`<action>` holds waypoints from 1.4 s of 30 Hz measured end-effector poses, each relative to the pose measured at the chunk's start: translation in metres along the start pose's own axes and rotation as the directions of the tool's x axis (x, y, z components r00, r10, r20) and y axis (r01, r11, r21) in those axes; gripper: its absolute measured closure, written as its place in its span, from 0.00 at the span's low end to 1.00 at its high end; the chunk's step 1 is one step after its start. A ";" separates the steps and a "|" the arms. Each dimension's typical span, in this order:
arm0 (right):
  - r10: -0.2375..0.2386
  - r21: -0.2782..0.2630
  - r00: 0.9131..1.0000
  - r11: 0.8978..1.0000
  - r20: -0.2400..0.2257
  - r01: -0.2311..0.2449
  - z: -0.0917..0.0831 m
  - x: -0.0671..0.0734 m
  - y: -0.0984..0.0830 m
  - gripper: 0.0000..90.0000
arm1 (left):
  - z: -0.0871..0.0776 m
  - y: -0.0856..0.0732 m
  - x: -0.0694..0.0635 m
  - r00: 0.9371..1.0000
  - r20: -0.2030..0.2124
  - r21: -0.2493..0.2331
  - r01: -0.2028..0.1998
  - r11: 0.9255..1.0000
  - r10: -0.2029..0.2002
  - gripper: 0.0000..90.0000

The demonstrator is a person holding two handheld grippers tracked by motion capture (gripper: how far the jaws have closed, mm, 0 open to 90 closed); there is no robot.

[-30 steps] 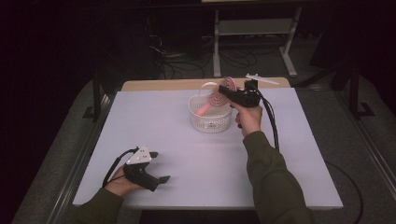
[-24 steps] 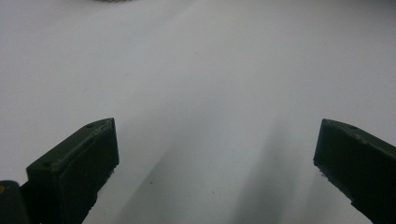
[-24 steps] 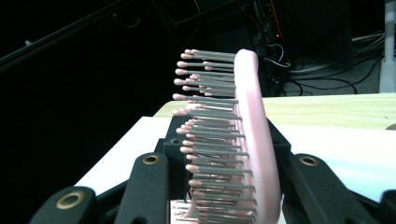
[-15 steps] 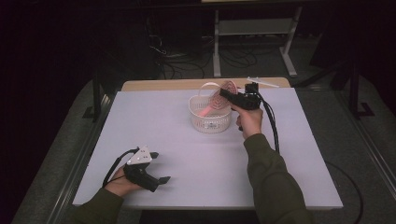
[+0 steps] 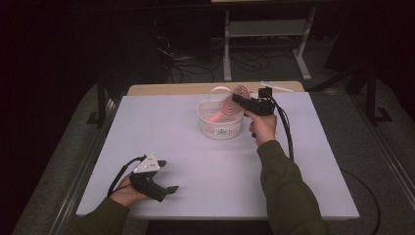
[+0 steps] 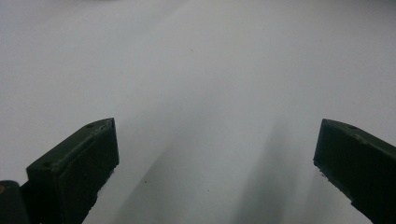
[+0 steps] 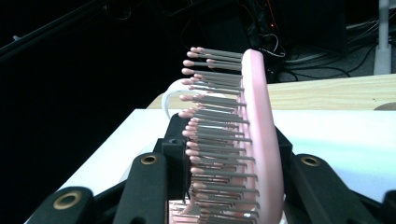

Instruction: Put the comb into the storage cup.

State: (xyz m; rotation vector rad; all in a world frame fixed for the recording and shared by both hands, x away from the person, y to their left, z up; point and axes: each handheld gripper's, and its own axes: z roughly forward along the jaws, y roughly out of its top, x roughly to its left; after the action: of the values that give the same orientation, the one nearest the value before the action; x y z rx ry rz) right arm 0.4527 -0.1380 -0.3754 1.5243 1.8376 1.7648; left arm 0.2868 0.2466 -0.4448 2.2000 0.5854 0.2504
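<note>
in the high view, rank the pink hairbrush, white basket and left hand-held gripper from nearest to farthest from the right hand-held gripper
1. pink hairbrush: clamped in the right hand-held gripper, over the basket.
2. white basket: just below and left of it, at the table's far middle.
3. left hand-held gripper: near left corner, resting on the table.

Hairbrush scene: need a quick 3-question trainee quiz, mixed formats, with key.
1. True or false: the right tool is clamped on the pink hairbrush.
2. Multiple choice: the white basket stands
A) toward the far edge of the white table, beside the right hand
B) at the near left corner
C) on the floor
3. Fill in: the left tool rests low over the table, its jaws ____ with nothing between them.

Key: 1 true; 2 A; 3 open
</note>
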 end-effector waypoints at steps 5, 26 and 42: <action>0.007 0.000 1.000 1.000 0.002 -0.007 0.000 -0.002 -0.001 0.68 | 0.000 0.000 0.000 1.000 0.002 0.000 0.000 1.000 0.000 0.00; 0.023 -0.008 0.999 1.000 0.031 -0.022 -0.003 -0.011 -0.005 0.65 | 0.001 0.000 -0.001 1.000 0.010 0.005 -0.002 1.000 0.002 0.00; -0.057 0.007 0.993 0.998 0.099 0.057 -0.009 -0.011 -0.002 0.50 | 0.001 0.000 -0.001 1.000 0.013 0.009 -0.005 1.000 0.004 0.00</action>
State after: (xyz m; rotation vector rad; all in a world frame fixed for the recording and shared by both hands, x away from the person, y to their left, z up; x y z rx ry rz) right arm 0.4502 -0.1510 -0.3800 1.5166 1.8200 1.6300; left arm 0.2863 0.2452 -0.4457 2.2105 0.5755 0.2359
